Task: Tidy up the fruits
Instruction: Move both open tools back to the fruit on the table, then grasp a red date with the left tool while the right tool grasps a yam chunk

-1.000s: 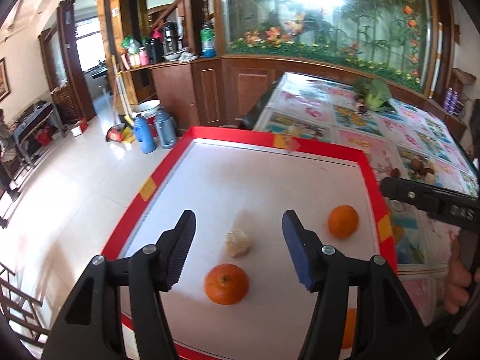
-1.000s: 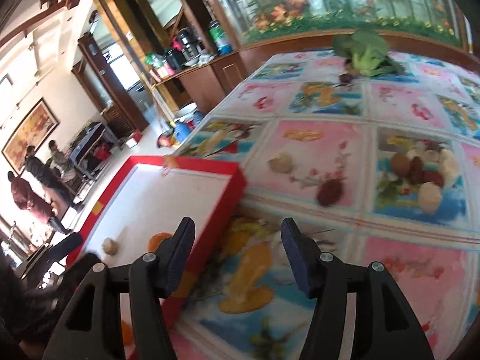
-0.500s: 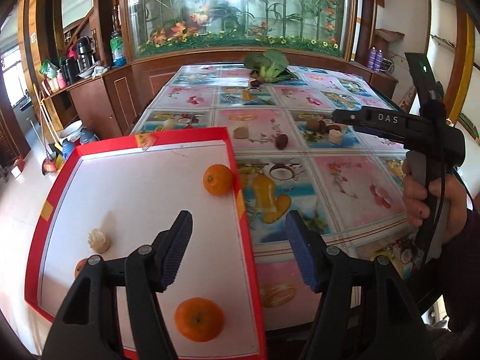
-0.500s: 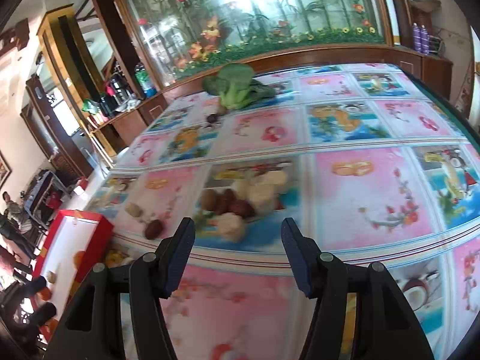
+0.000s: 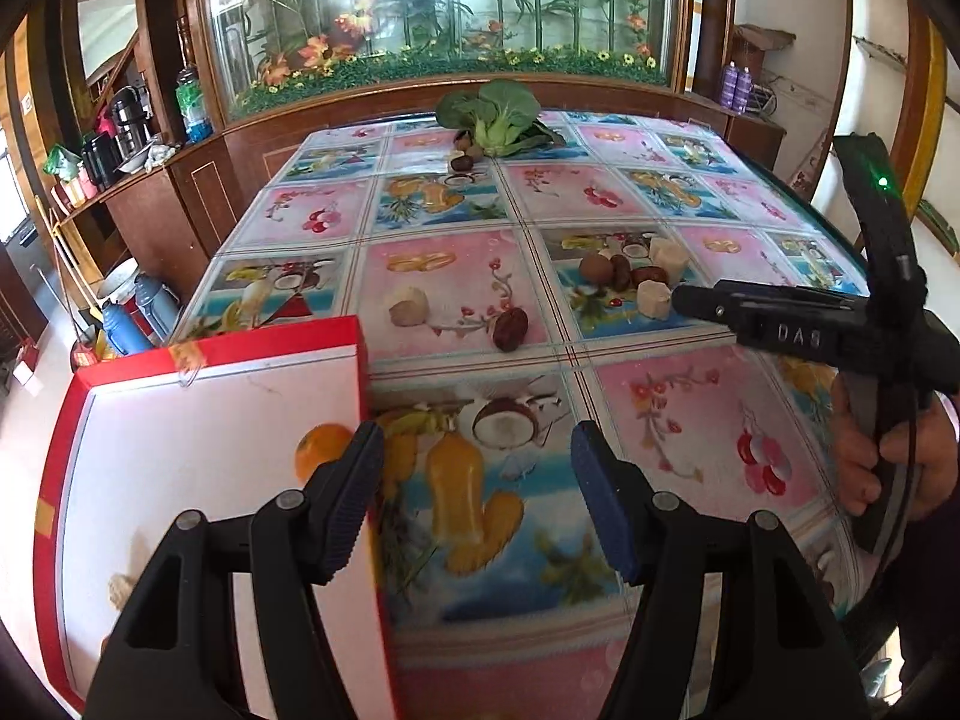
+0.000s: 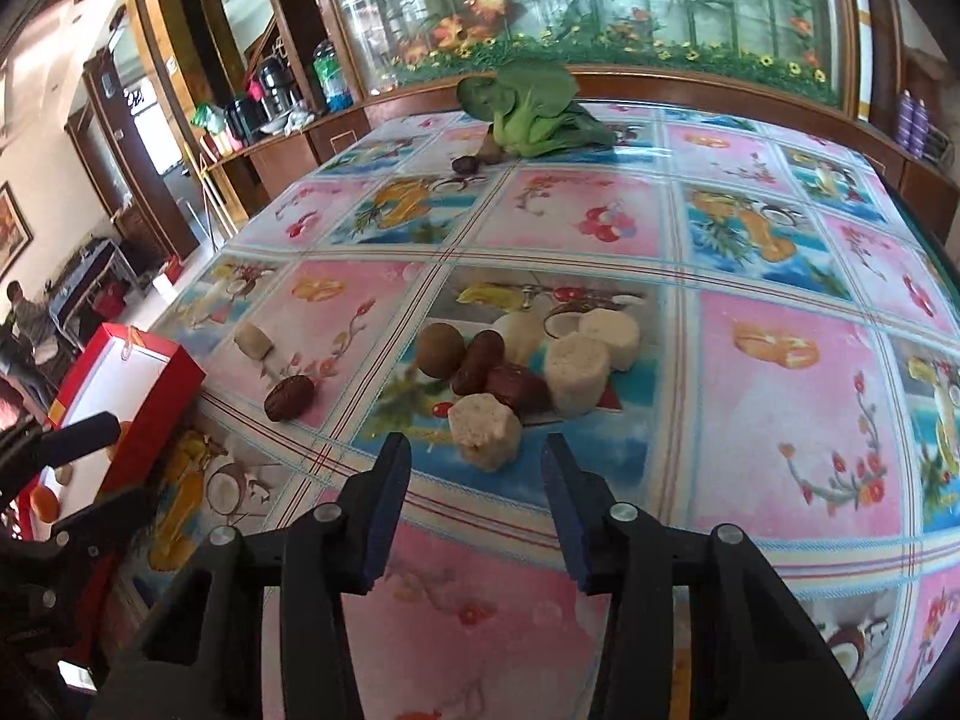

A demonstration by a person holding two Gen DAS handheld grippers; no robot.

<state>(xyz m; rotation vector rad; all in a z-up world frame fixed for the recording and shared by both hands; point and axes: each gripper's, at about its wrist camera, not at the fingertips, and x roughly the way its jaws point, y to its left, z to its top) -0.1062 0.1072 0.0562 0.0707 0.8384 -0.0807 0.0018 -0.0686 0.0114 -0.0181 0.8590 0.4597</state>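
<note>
Red tray point(image 5: 336, 339) has slid left as I swung toward the fruit pile point(image 6: 510, 372); my right gripper point(image 6: 477, 516) now hovers before it, jaws apart; left gripper point(image 5: 474, 504) likewise empty.

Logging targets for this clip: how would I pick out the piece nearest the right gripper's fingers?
On the fruit-print tablecloth, find the cluster of pale and brown pieces on the blue square. The pale chunk lies at its near edge, just ahead of the open right gripper. Unlike the smooth round white pieces behind, it is angular and rough.
</note>
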